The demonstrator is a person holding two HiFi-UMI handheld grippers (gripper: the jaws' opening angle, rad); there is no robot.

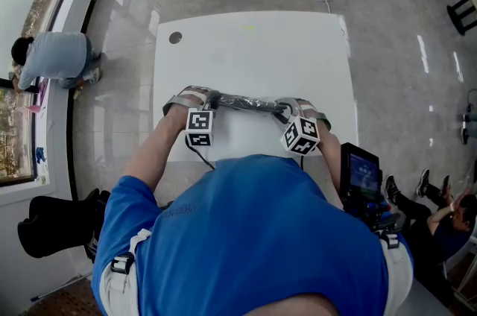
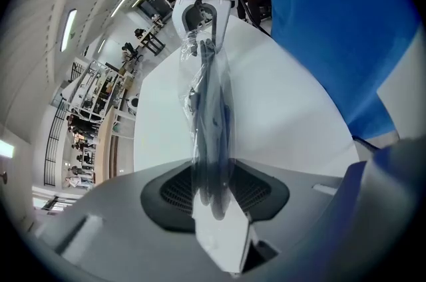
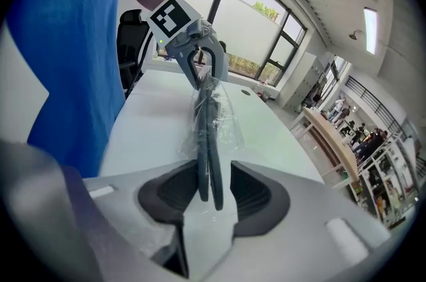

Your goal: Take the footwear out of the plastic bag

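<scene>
A person in a blue shirt (image 1: 246, 232) stands at a white counter (image 1: 253, 46), seen from above, with a hand-held gripper in each hand. A clear, wrinkled plastic bag (image 1: 250, 104) with dark footwear (image 3: 206, 141) inside stretches lengthwise between the two grippers, over the near part of the counter.

The left gripper (image 2: 213, 191) is clenched on one end of the bag. Its two dark fingers (image 2: 173, 191) press on the plastic from both sides, with the dark footwear filling the space between them.

The right gripper (image 3: 212, 191) is at the opposite end. Its fingers (image 3: 170, 194) stand slightly apart around the bag, released rather than pinching. The footwear lies against one finger, and a narrow gap shows beside the other.

In the right gripper view the footwear looks like two thin, flat, dark pieces lying side by side; its exact kind is hard to make out through the plastic. The bag's opening cannot be found in any view. From above, the person's body covers the counter's near edge, and the fingertips are too small to read there.
</scene>
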